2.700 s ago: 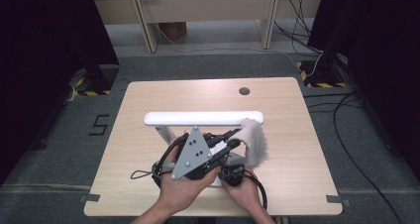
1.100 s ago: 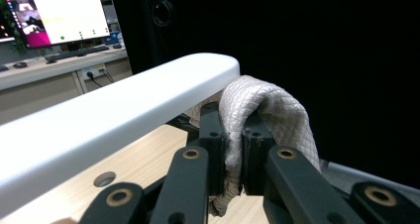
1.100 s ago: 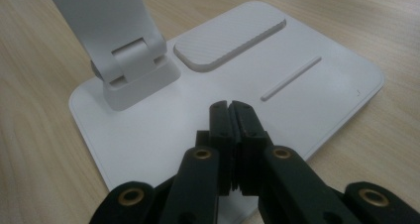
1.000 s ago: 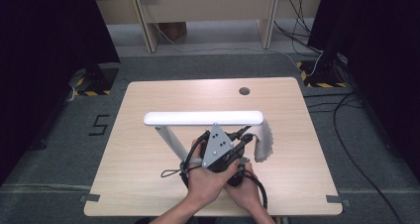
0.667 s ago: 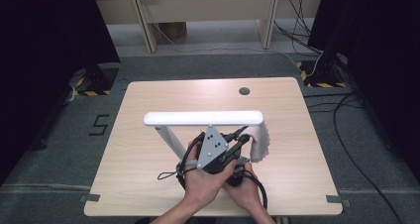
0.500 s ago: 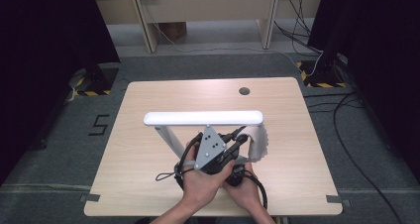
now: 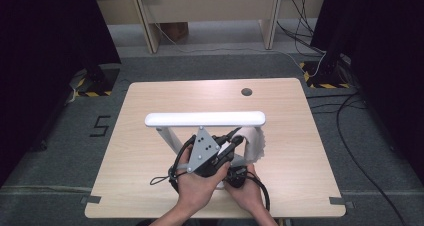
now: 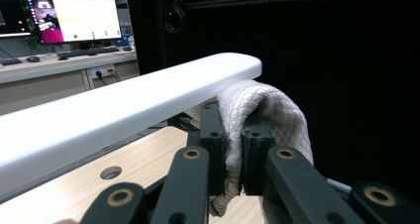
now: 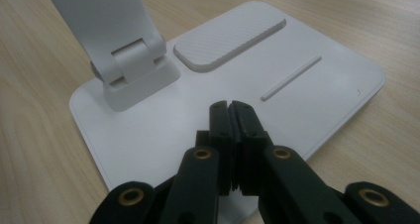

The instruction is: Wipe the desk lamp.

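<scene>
A white desk lamp stands on the wooden table (image 7: 310, 156), its long bar head (image 7: 205, 119) level above the slanted arm (image 7: 167, 136). My left gripper (image 8: 233, 135) is shut on a grey quilted cloth (image 8: 267, 110), which drapes over its jaws just under the bar's (image 8: 129, 105) right end. From above, the cloth (image 7: 252, 145) hangs below that end of the bar. My right gripper (image 9: 231, 106) is shut with nothing between its jaws, its tips over the lamp's flat white base (image 9: 307, 100) near the hinge (image 9: 129, 65). Both hands crowd together at the table's front.
A round cable hole (image 7: 246, 91) sits at the table's far edge. Gripper cables loop on the table by the hands (image 7: 172, 173). Beyond the table are desk legs, floor cables and dark curtains. A lit monitor (image 8: 74, 18) stands far off.
Since the earliest frame my left gripper and the cloth slid right under the bar's end, then drifted slightly back left. The right gripper has stayed at the base.
</scene>
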A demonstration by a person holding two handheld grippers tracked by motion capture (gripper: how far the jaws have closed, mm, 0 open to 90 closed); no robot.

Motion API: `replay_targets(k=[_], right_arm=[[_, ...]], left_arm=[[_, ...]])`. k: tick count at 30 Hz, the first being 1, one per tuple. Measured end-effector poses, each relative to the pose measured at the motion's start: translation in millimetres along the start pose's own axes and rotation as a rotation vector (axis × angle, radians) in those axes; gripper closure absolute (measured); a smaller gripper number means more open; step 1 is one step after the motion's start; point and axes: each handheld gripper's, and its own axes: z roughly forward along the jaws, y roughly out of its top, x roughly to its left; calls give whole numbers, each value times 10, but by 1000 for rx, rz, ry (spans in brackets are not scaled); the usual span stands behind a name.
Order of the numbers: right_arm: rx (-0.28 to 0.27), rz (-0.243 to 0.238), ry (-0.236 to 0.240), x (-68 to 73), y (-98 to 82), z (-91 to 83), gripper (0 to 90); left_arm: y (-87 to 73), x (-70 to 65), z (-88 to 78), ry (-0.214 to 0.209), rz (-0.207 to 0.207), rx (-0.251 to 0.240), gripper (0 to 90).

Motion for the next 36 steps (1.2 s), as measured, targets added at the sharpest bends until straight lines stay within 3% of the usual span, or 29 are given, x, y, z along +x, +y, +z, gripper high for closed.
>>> replay_targets(k=[25, 27, 36], right_arm=[[2, -12, -6, 2, 10, 7, 886], [2, -8, -6, 5, 9, 6, 886], [3, -18, -5, -2, 11, 7, 886]], left_arm=[[-21, 113, -204, 27, -22, -9, 834], [-17, 118, -224, 40, 2, -10, 834], [-32, 153, -270, 56, 3, -13, 834]])
